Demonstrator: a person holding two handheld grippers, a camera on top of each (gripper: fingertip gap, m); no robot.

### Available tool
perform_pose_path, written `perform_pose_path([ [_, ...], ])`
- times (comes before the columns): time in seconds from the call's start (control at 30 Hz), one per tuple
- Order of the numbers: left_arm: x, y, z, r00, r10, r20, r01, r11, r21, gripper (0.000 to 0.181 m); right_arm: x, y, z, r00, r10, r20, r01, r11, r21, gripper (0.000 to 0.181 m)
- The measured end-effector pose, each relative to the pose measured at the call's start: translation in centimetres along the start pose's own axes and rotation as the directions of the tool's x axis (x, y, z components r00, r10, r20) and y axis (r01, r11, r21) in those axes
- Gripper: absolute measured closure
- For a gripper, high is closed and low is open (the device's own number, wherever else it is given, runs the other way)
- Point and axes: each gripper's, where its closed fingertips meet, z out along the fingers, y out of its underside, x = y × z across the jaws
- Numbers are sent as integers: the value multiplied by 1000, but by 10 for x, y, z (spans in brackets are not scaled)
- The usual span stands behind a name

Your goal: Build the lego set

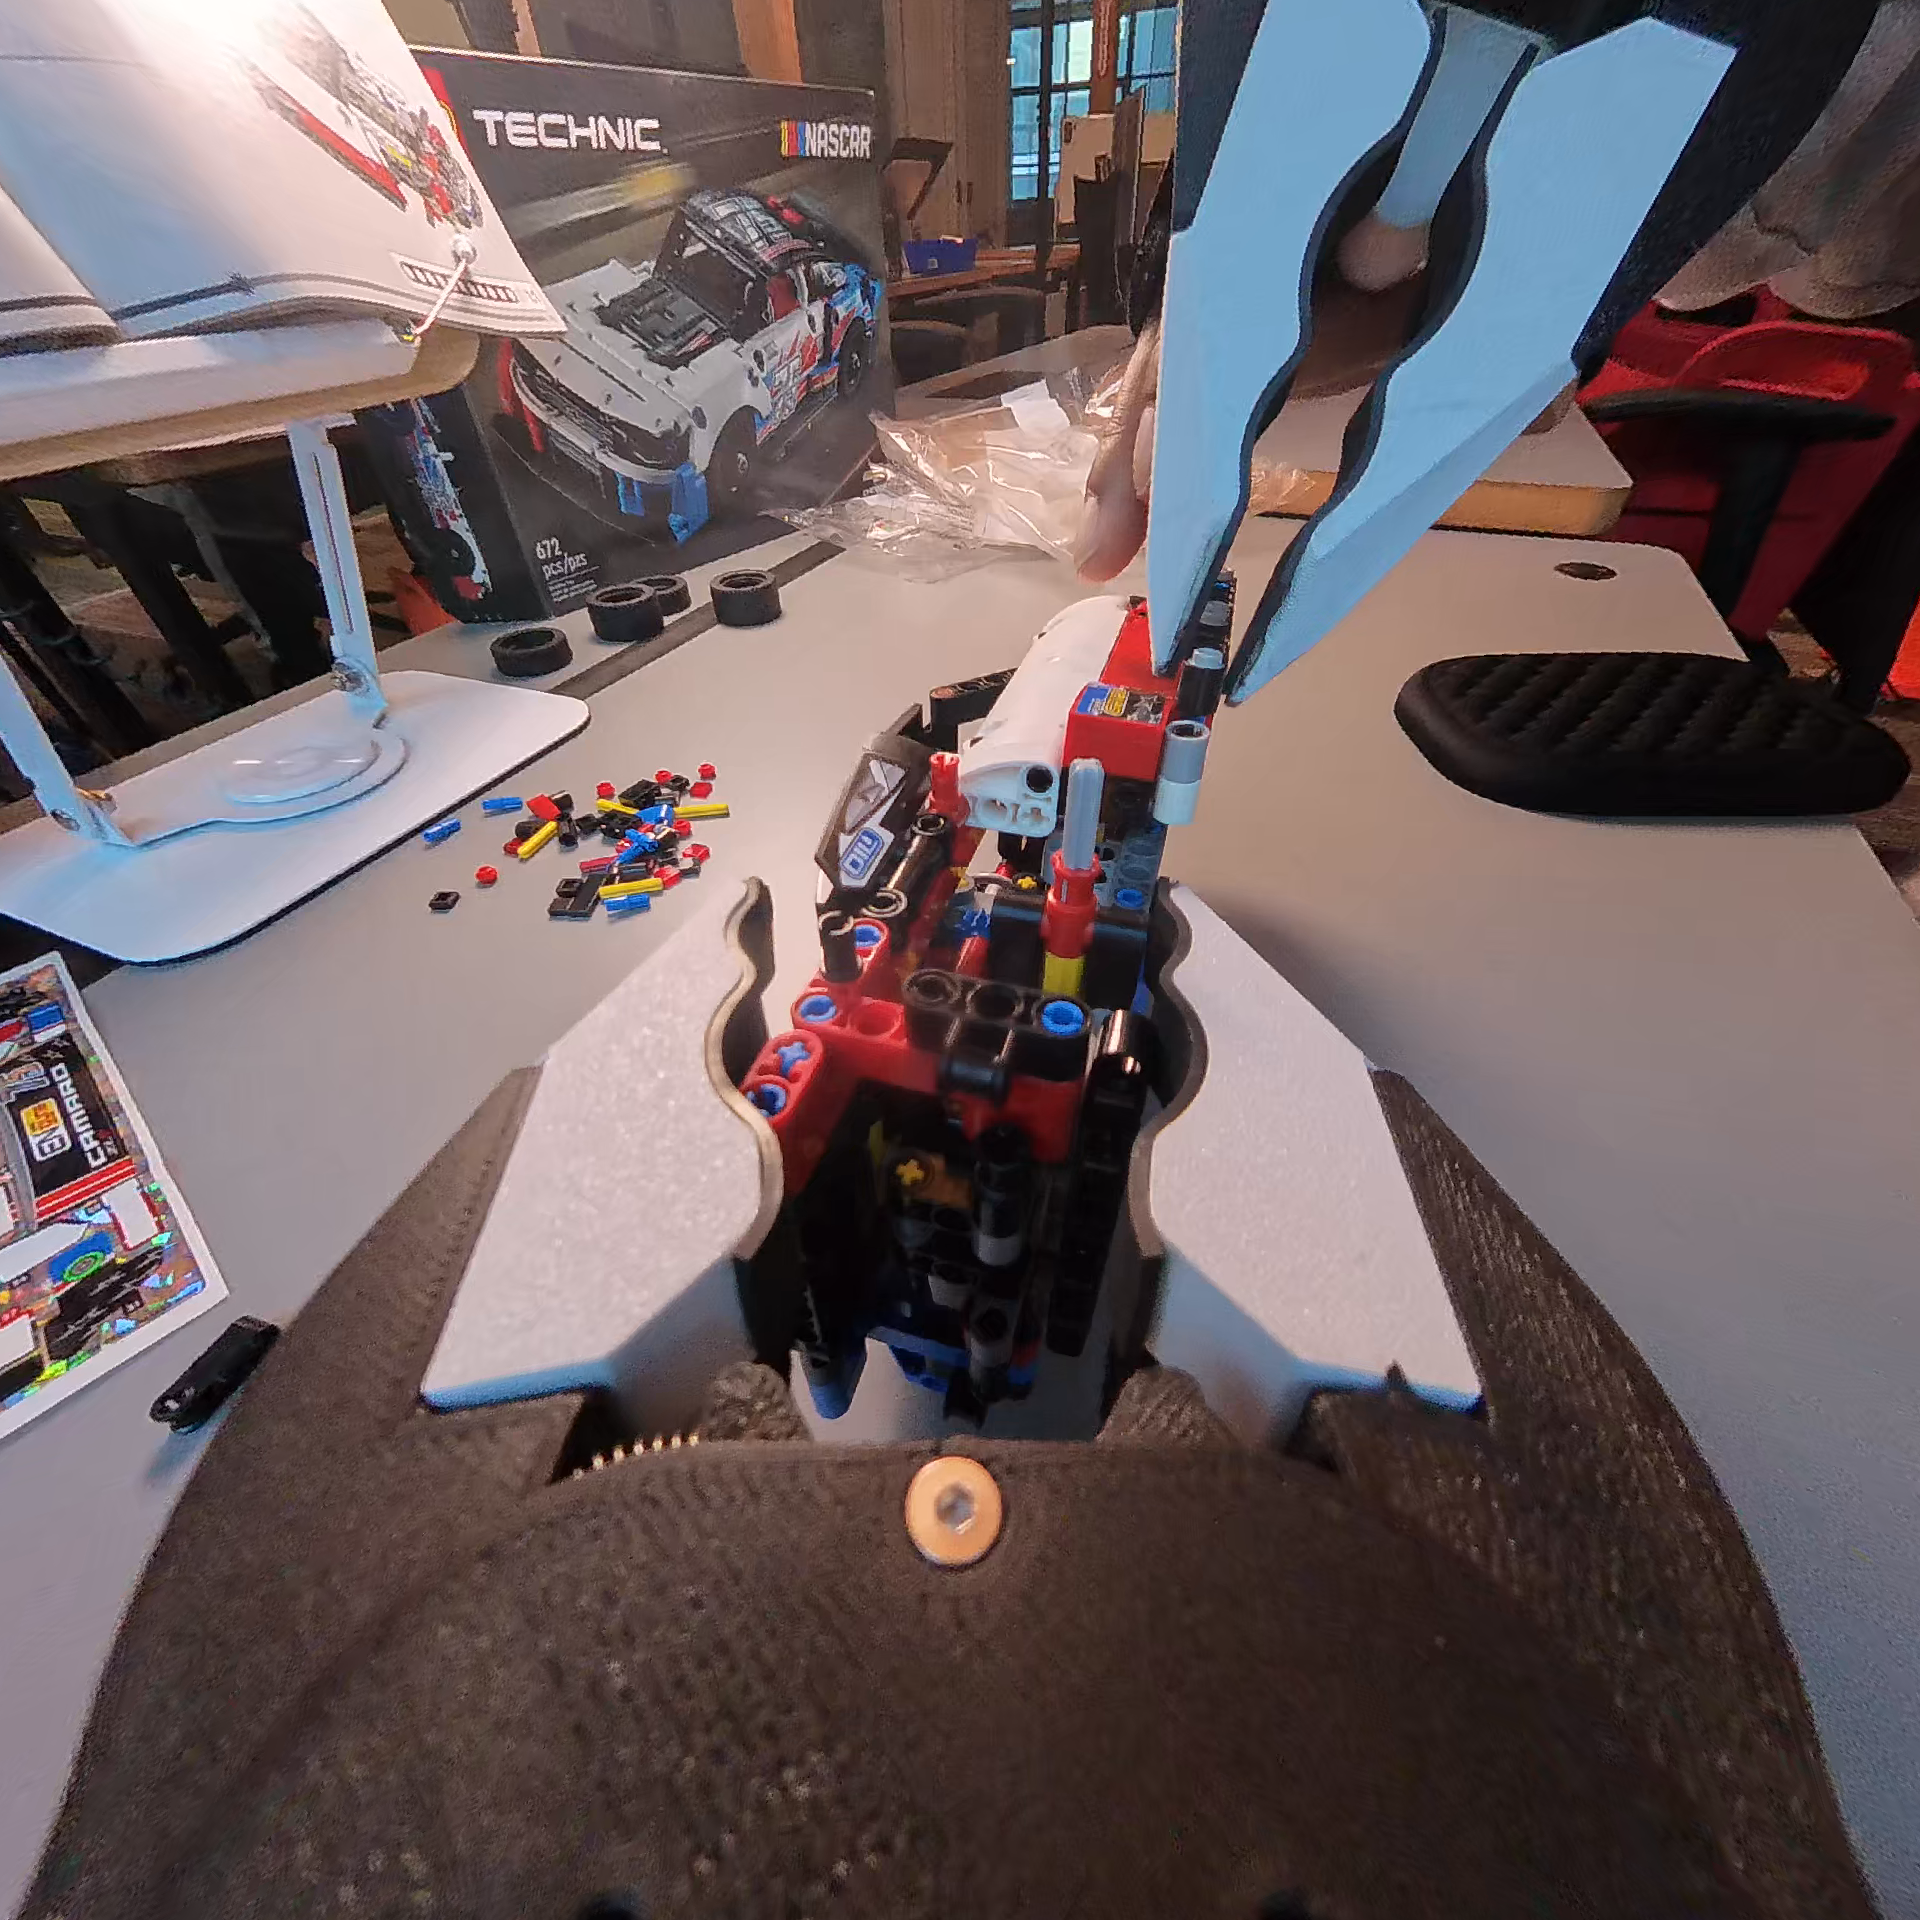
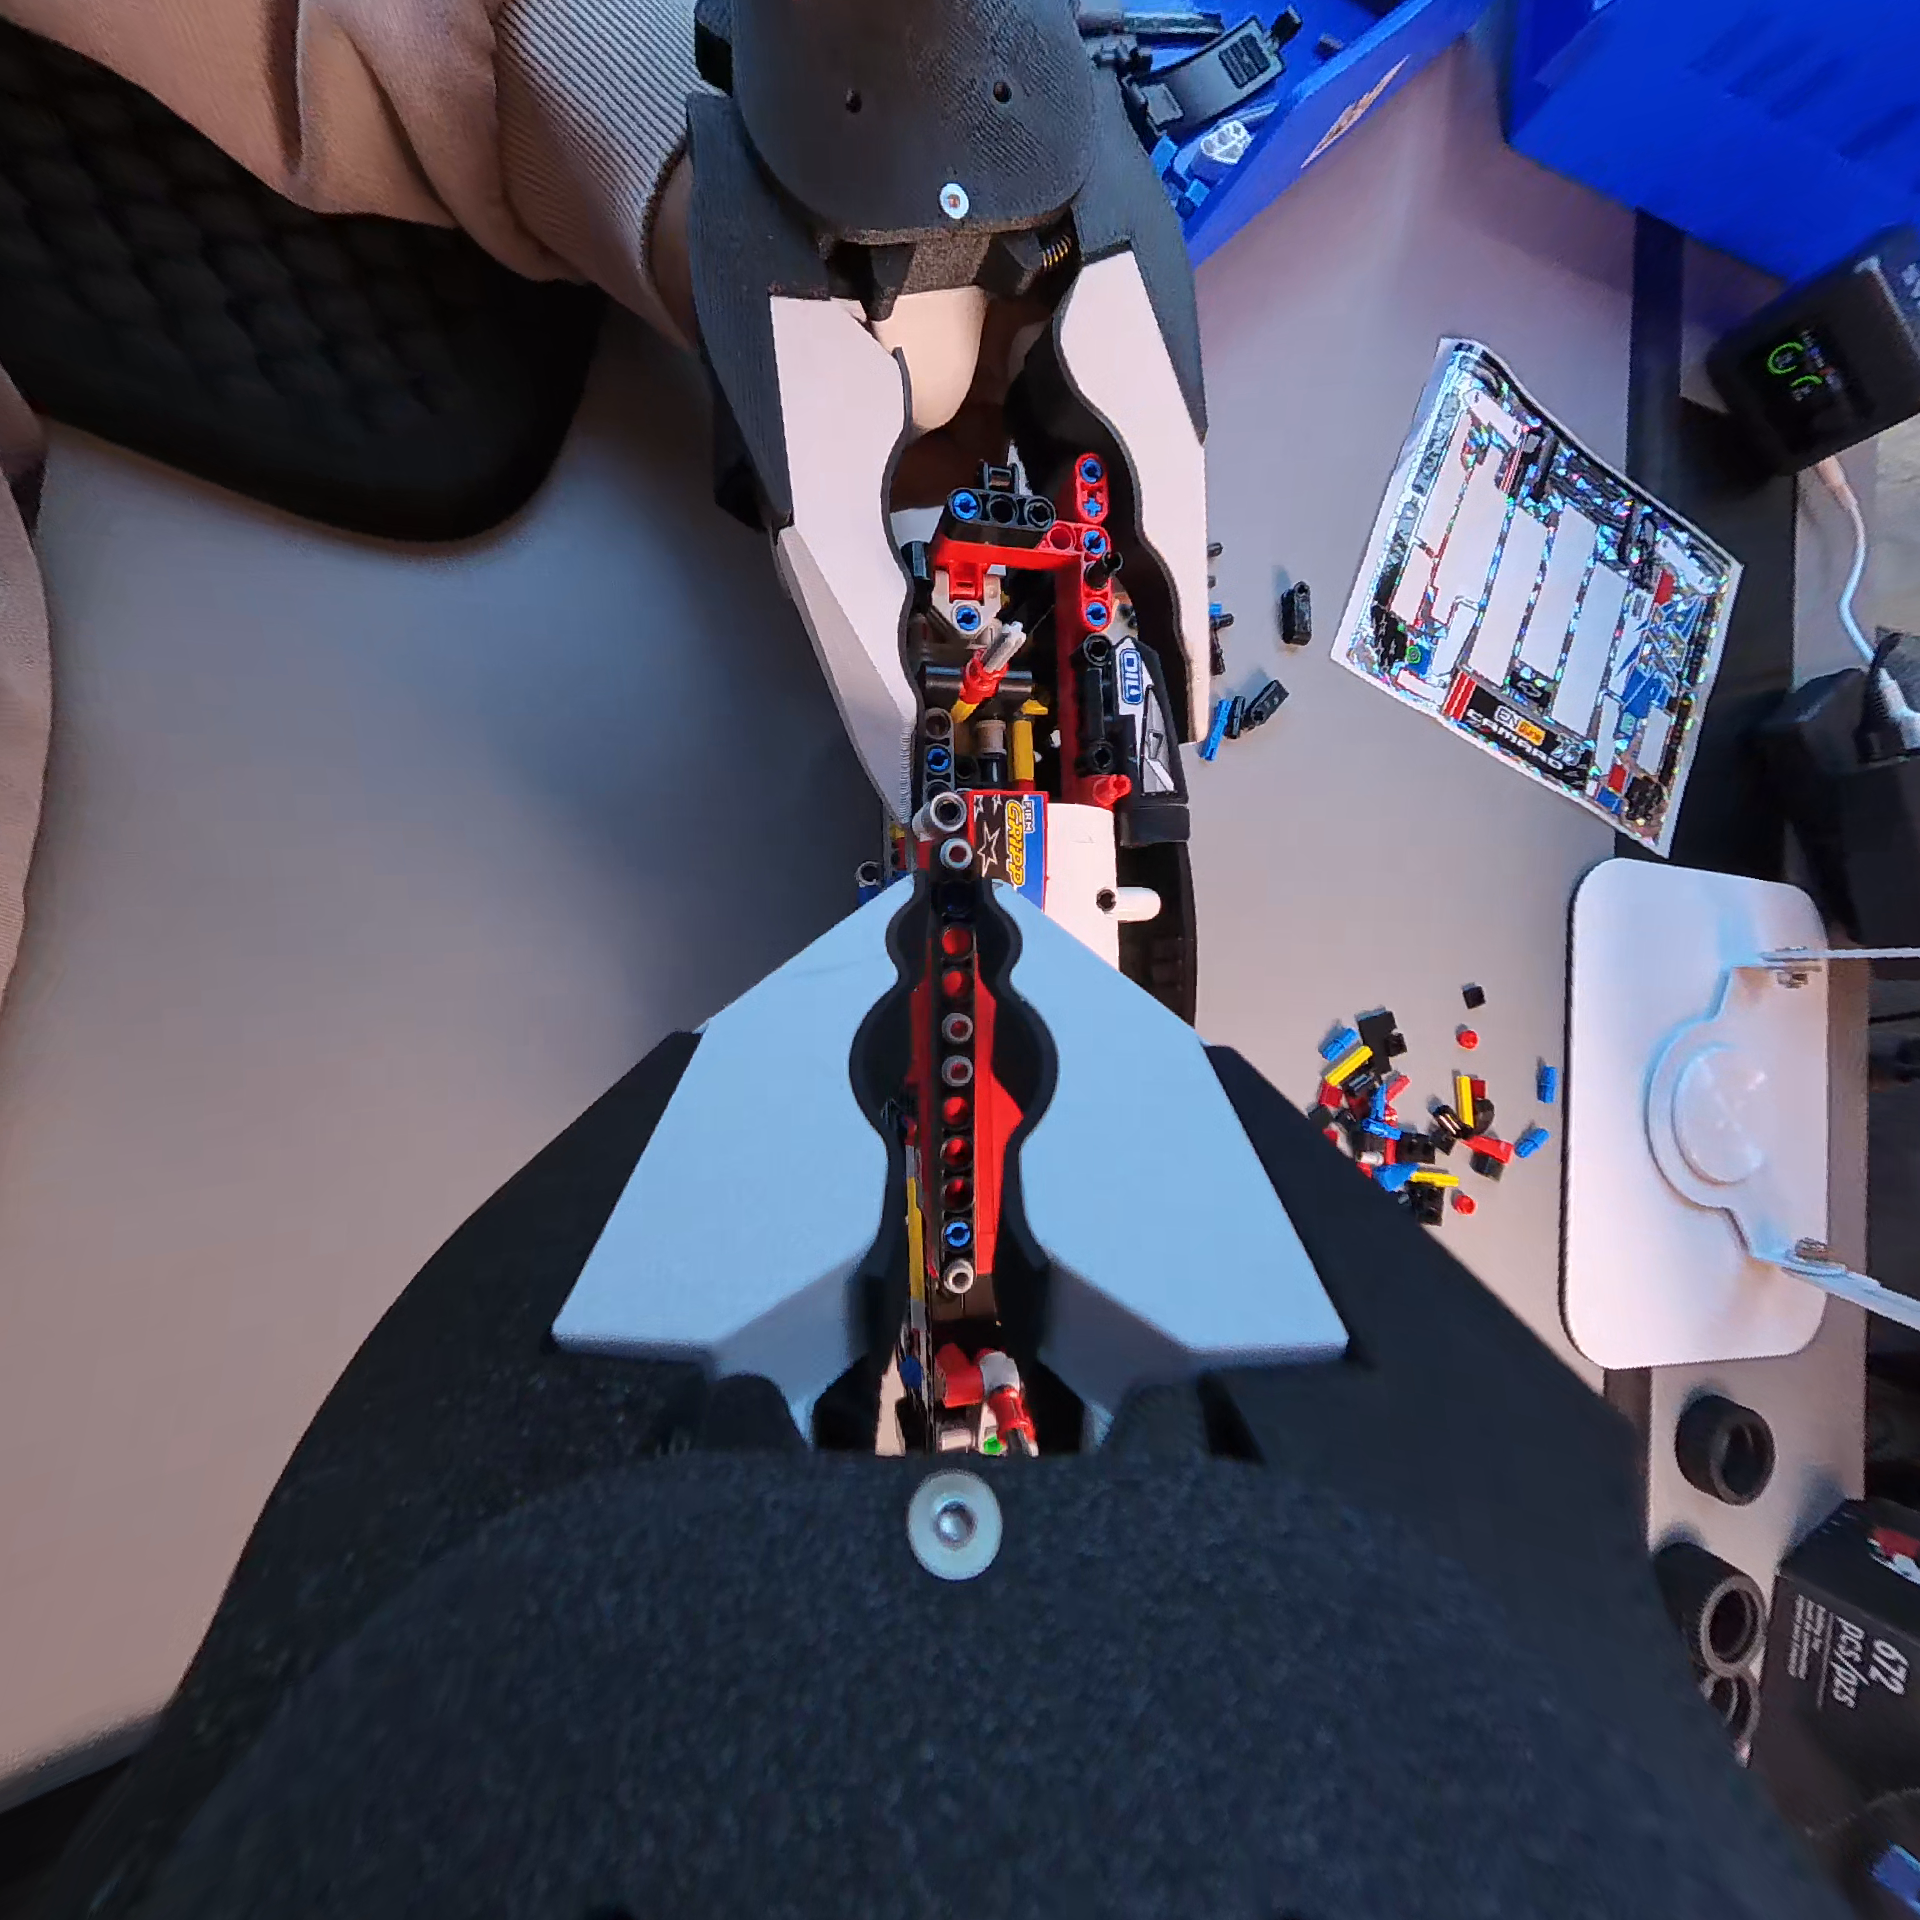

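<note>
While the grey table (image 1: 1455,935) carries everything, we hold the half-built Lego car chassis (image 1: 997,1018) on it, left gripper (image 1: 961,904) fingers clenched on its near end, right gripper (image 2: 956,883) fingers pinching its black beam (image 2: 956,1091). Left of the chassis sits the loose-parts pile (image 1: 613,842).

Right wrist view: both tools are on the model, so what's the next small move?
Probably press the right tool gently down on the black holed beam it pinches, while the left tool steadies the red-and-black car chassis; both already clamp it.
</note>
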Motion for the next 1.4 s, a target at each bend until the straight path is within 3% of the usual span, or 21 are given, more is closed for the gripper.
perform_pose_path([
  [0.03, -1, 0, 0, 1000, -6, -1, 6, 1000, 0, 110, 1, 0, 0, 1000, 7, 11, -7, 1000, -8, 177],
  [0.47, -5, 0, 2, 998, -57, 7, 57, 998, -11, 112, 5, 3, 6, 976, -10, 216, 78, 948, -310, 179],
  [0.7, -11, 1, 4, 995, -105, 7, 105, 994, -24, 112, 13, 4, 9, 983, 16, 185, 40, 954, -296, 178],
  [0.83, -14, 3, 2, 991, -131, 0, 131, 991, -26, 111, 18, 2, 10, 984, 92, 155, -63, 981, -183, 176],
  [0.97, -15, 3, 2, 992, -129, -3, 129, 992, -14, 110, 17, -2, 7, 960, 185, 211, -174, 982, -74, 173],
  [1.2, -15, 2, 1, 992, -124, -3, 124, 992, 7, 110, 18, -2, 9, 968, 128, 217, -101, 986, -129, 178],
  [1.4, -14, 0, 3, 992, -126, 2, 126, 992, 8, 112, 17, 2, 10, 963, 81, 259, -3, 957, -289, 178],
])
